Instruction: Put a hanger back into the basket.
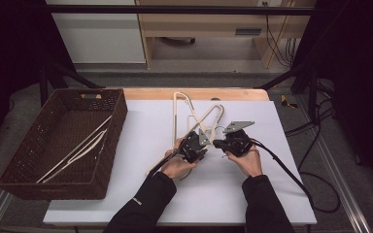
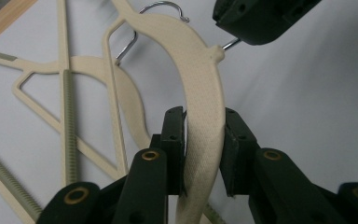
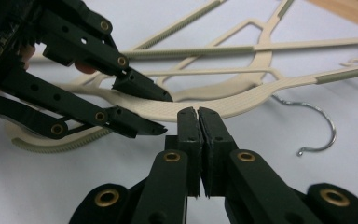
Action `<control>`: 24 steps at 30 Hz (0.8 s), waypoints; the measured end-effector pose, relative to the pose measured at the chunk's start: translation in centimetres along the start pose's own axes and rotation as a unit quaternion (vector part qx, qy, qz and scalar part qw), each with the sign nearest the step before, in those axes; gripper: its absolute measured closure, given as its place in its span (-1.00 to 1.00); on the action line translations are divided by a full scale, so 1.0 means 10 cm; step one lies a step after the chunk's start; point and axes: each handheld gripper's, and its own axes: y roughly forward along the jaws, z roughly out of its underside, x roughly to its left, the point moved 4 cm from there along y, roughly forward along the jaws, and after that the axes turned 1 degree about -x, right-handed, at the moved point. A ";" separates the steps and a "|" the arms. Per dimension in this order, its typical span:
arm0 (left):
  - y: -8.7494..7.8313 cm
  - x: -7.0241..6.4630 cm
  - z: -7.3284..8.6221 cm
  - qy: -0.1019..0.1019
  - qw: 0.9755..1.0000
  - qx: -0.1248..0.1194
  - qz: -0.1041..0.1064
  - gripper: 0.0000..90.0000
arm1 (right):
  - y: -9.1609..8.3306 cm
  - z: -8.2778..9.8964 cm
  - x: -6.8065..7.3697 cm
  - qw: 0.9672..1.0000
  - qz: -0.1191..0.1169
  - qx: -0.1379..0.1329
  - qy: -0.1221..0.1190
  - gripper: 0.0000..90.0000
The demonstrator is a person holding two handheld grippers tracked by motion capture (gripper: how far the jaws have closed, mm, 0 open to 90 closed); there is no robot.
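Note:
Several cream plastic hangers [image 1: 209, 119] with metal hooks lie overlapping on the white table top. My left gripper [image 2: 204, 116] is shut on the curved shoulder of the top hanger [image 2: 205, 84], with a pad pressing on each side. My right gripper [image 3: 198, 112] faces it from the right with its pads together at that hanger's neck. In the left gripper view the hook's wire stem [image 2: 230, 43] runs from the neck into the right gripper [image 2: 261, 18]. In the high view the left gripper [image 1: 194, 144] and right gripper [image 1: 221, 143] sit close together at mid-table.
A dark woven basket [image 1: 111, 141] stands at the table's left with more hangers [image 1: 77, 150] lying in it. Another hanger [image 1: 177, 114] reaches toward the far wooden edge [image 1: 194, 93]. A loose hook [image 3: 317, 135] lies right of my right jaws. Cables trail off the right side.

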 end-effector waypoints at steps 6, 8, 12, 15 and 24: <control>-0.12 0.05 -0.01 -0.010 1.000 -0.008 -0.001 0.68 | -0.26 -0.13 -0.01 0.998 0.003 -0.069 0.006 0.63; -0.20 0.08 -0.01 -0.011 1.000 -0.011 -0.006 0.69 | -0.43 -0.18 -0.03 0.995 0.012 -0.101 0.011 0.54; -0.36 0.15 0.00 -0.027 0.999 -0.029 -0.015 0.73 | -0.67 -0.19 -0.09 0.988 0.036 -0.146 0.035 0.32; -0.48 0.23 0.02 -0.040 0.998 -0.038 -0.025 0.77 | -0.79 -0.12 -0.13 0.984 0.042 -0.165 0.059 0.14; -0.81 0.55 0.15 -0.102 0.991 -0.073 -0.053 0.91 | -0.94 0.09 -0.21 0.975 0.052 -0.187 0.107 -0.37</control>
